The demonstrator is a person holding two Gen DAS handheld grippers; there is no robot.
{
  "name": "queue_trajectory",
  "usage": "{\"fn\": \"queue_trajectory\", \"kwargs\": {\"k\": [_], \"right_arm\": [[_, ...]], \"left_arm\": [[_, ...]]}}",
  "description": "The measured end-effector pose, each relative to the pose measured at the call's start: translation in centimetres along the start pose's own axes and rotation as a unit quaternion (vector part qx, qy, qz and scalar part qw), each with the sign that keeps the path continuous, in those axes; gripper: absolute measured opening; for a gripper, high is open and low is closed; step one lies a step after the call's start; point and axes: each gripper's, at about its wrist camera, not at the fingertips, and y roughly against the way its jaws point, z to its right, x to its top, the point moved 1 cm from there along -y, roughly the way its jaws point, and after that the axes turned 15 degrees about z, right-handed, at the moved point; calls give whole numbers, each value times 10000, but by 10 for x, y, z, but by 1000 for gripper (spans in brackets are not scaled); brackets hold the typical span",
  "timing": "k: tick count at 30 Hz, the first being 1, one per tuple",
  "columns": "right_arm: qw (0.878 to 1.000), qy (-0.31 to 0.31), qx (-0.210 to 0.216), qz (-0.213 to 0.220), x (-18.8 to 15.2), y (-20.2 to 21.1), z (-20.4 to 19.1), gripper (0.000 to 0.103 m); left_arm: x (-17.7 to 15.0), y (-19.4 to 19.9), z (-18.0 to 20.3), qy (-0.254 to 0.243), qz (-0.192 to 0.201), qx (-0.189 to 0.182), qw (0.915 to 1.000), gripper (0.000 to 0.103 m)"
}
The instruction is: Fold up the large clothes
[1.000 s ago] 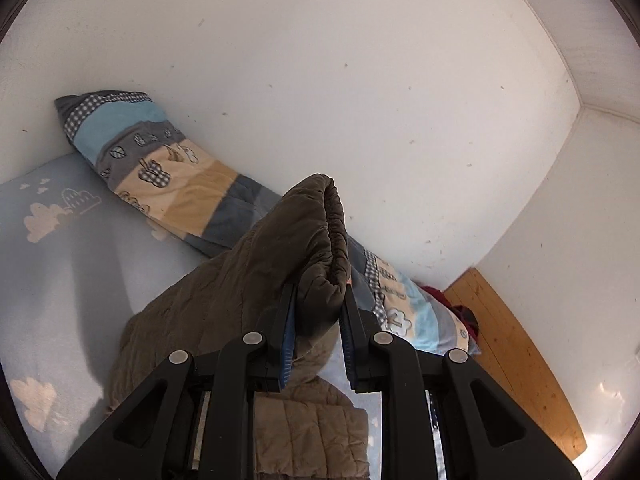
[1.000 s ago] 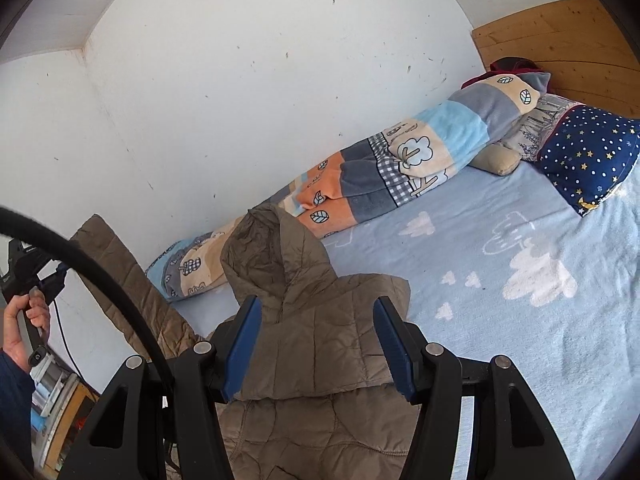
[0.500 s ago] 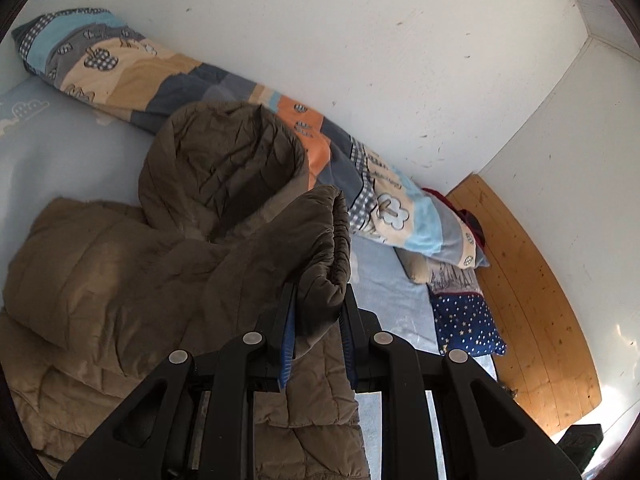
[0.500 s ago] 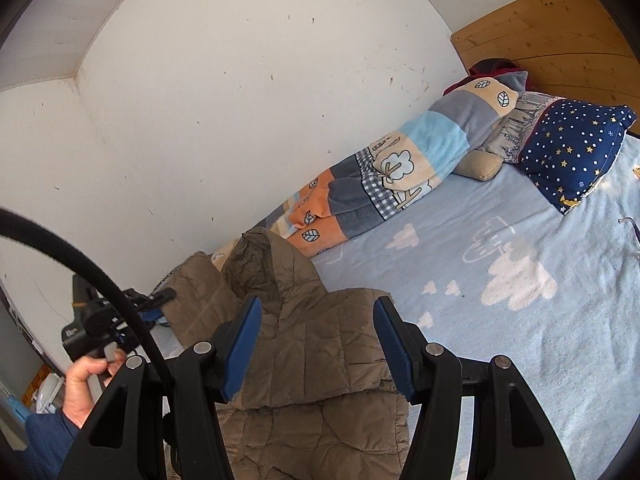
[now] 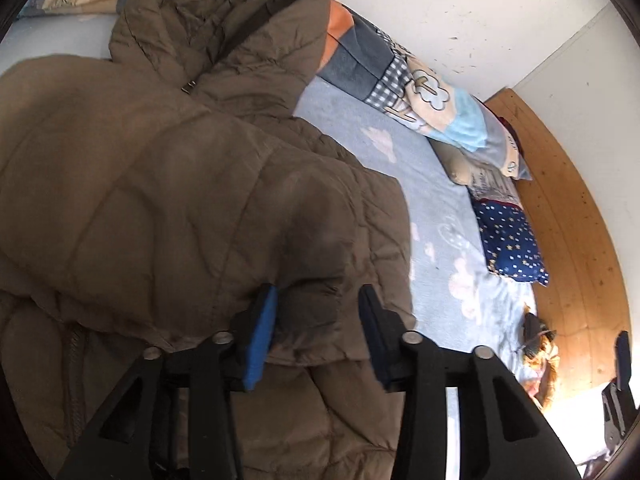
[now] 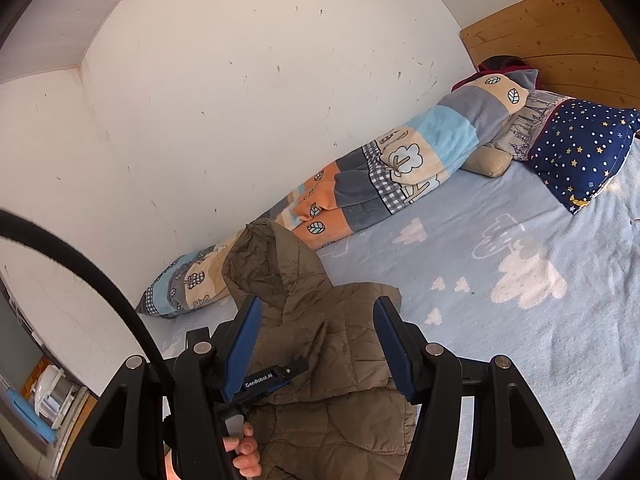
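A brown quilted hooded jacket lies on the light blue bed sheet, its sleeve folded across the chest and its hood toward the wall. My left gripper is open just above the sleeve's cuff end, jaws apart on either side of it. In the right wrist view the jacket lies below my right gripper, which is open and empty above it. The left gripper's black body and the hand holding it show over the jacket there.
A rolled patchwork blanket lies along the white wall. A navy star pillow and a beige pillow sit by the wooden headboard. A small orange and dark heap lies at the sheet's far edge.
My left gripper has carried the sleeve across onto the jacket's chest, come down and opened, letting the sleeve go. The right gripper has stayed open above the jacket.
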Motion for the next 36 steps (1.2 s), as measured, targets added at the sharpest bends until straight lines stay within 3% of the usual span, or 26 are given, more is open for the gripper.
{"fn": "queue_trajectory", "kwargs": {"k": [2,7,10,12,17,19,27,30,36], "right_arm": [[10000,-22,-14,-3,-1,-3,0,64],[10000,-40,-37,-53,-6,-13,-4,64],[9998,70,-2,-206,-14,-24,-12,64],[9992,213,4,-348,-23,-35,-20,60],[9940,431,35,-1003,-61,-80,-39,46],[9902,560,29,-1282,-78,-102,-47,39],[9718,1131,-125,-2064,-141,-167,-63,35],[9594,1515,-423,-2343,-164,-182,-59,35],[9458,1534,-681,-2779,-186,-201,-36,35]], "left_arm": [[1,8,3,-65,-82,-151,9998,58],[16,52,-3,-403,89,-398,9984,62],[40,80,-37,-513,400,12,9979,62],[59,95,-70,-547,572,512,9955,63],[90,113,-156,-705,622,1770,9797,63],[94,116,-182,-628,604,1945,9770,63],[99,96,-217,-635,518,1934,9777,63],[98,83,-228,-586,322,1968,9782,64],[89,72,-250,-239,241,1974,9797,76]]}}
